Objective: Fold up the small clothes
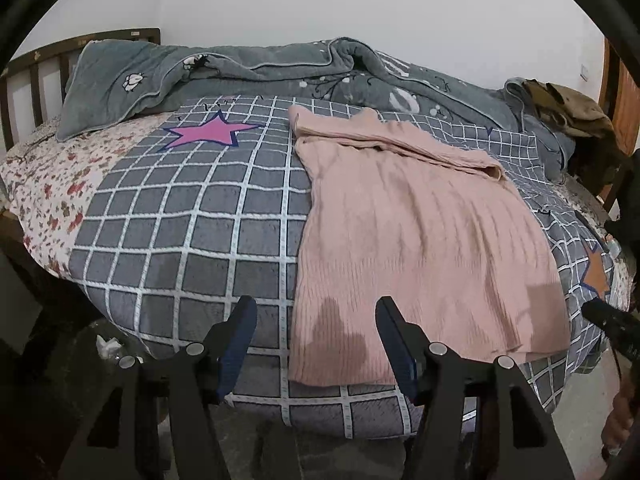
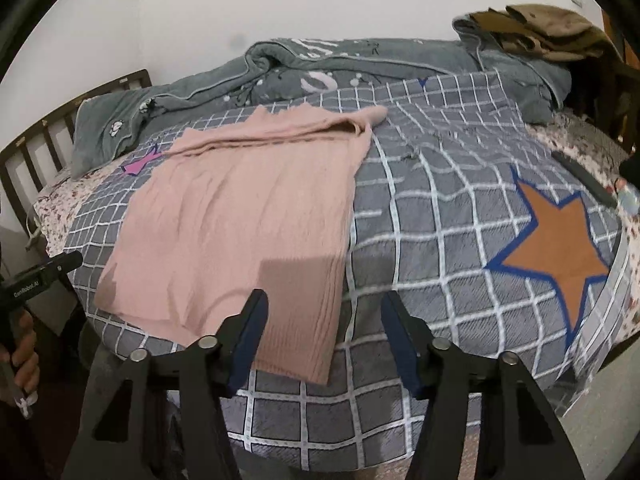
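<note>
A pink ribbed knit garment (image 1: 420, 232) (image 2: 240, 216) lies flat on the bed, with a sleeve folded across its far end. My left gripper (image 1: 316, 312) hovers over the garment's near left corner, jaws open, nothing between the pads. My right gripper (image 2: 324, 304) is above the near right corner, also open and empty. Each gripper shows at the edge of the other's view: the right gripper (image 1: 612, 320), and the left gripper (image 2: 40, 276) with a hand on its handle.
The garment rests on a grey checked blanket (image 1: 180, 208) (image 2: 440, 240) with star patches. A bunched grey quilt (image 1: 260, 68) lines the wall side. Brown clothes (image 2: 540, 28) are piled at the far right. A dark slatted headboard (image 1: 32, 68) stands at left.
</note>
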{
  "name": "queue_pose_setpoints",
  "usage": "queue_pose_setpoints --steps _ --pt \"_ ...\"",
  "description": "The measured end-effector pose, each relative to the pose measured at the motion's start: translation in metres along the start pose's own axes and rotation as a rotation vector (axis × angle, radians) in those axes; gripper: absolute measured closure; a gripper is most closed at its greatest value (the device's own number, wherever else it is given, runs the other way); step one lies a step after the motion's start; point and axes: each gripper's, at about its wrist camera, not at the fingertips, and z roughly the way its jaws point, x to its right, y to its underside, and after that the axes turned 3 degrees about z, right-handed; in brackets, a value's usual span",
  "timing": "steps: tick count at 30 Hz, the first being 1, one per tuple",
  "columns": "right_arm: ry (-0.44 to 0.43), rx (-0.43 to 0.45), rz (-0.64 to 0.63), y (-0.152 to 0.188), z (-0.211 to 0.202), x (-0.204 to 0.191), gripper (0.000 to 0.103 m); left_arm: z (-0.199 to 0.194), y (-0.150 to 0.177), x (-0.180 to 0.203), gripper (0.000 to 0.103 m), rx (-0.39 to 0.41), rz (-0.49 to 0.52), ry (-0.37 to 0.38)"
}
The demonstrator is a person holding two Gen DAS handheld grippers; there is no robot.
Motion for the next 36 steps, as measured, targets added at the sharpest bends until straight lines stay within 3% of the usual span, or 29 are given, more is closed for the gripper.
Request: queue_pose_setpoints --steps 16,28,36 --pt "0.009 0.001 -0.015 0.019 0.011 -0.007 0.049 0.025 0.012 0.004 0.043 -0.037 -0.032 -0.018" --pt "-0.011 -0.007 0.002 0.021 0.018 -0.010 0.049 0.039 0.022 -0.008 0.044 -0.078 -0.090 0.058" --pt "-0.026 -0.011 0.023 0.023 0.023 -0.006 0.049 0.043 0.025 -0.009 0.050 -0.099 -0.091 0.077"
